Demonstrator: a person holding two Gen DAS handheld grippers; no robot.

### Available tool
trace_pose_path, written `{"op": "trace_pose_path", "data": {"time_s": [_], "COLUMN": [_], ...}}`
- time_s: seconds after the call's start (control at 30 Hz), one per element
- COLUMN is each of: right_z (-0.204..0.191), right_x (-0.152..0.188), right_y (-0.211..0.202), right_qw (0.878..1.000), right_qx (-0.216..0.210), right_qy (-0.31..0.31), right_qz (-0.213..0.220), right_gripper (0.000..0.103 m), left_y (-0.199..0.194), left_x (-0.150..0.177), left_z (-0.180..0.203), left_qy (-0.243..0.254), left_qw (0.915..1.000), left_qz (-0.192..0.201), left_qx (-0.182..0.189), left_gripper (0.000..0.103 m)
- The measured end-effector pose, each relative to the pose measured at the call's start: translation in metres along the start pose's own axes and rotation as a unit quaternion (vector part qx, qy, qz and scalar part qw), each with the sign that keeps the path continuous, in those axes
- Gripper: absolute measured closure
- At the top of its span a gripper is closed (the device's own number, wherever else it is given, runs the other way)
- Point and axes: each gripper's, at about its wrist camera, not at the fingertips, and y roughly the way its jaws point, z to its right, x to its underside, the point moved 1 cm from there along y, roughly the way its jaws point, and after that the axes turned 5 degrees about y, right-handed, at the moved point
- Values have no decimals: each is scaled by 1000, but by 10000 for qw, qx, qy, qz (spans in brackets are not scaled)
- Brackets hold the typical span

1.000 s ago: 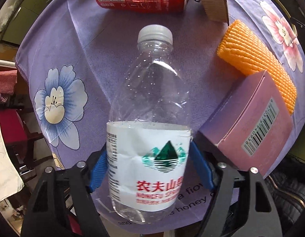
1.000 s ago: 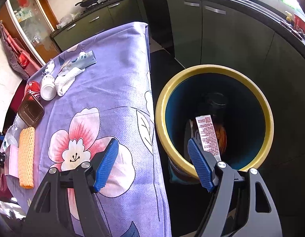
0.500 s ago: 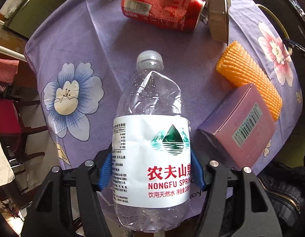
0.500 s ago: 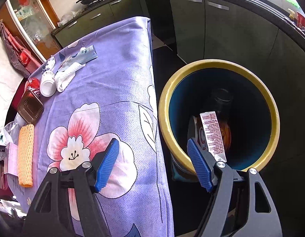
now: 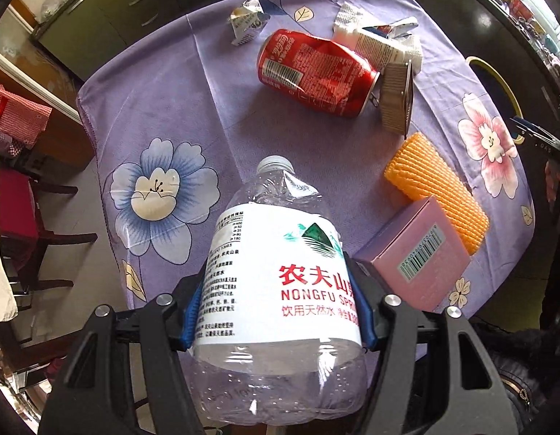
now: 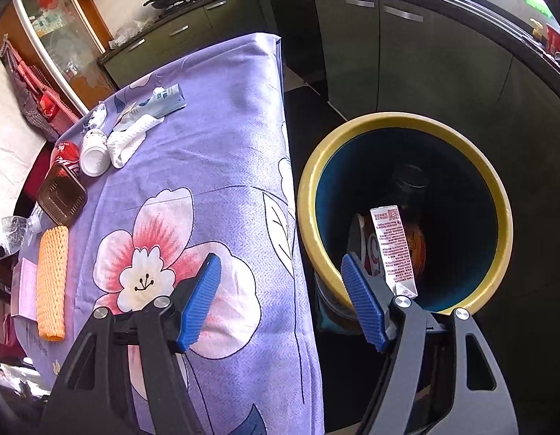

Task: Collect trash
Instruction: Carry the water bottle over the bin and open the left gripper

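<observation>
My left gripper (image 5: 276,308) is shut on a clear crumpled water bottle (image 5: 280,275) with a white label, held above the near end of the table. On the purple flowered cloth (image 5: 193,108) lie a red can (image 5: 316,72), a pink box (image 5: 417,253), an orange foam net (image 5: 435,192), a brown tray (image 5: 397,99) and a white bottle (image 5: 381,45). My right gripper (image 6: 280,301) is open and empty, over the table's edge beside the yellow-rimmed bin (image 6: 403,125). A carton (image 6: 392,250) lies in the bin.
A crumpled wrapper (image 5: 247,23), a tissue (image 6: 131,141) and a tube (image 6: 160,103) lie at the table's far end. Dark cabinets (image 6: 388,47) stand behind the bin. A chair (image 5: 22,217) stands left of the table.
My left gripper has lifted the bottle up and back from the table, so more of the table shows. My right gripper has barely moved.
</observation>
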Motion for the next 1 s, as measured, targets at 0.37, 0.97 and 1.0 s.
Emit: {"op": "trace_pose_path", "data": {"time_s": [0.37, 0.97, 1.0], "right_z": [10, 117, 121], "right_x": [2, 59, 62], "right_y": [-22, -102, -104], "right_qw": [9997, 9895, 9889], "right_qx": [66, 659, 672], "right_qy": [79, 1077, 1120], "right_qz": [230, 711, 709], "right_gripper": [34, 34, 34], "left_y": [-61, 7, 13], "left_x": [-37, -230, -237], "left_z": [58, 359, 370], "left_qy": [644, 2981, 3020], "left_qw": [9938, 9360, 9342], "left_qz": [888, 766, 729], "left_qx": [194, 1707, 1752], "left_gripper": [42, 41, 41]}}
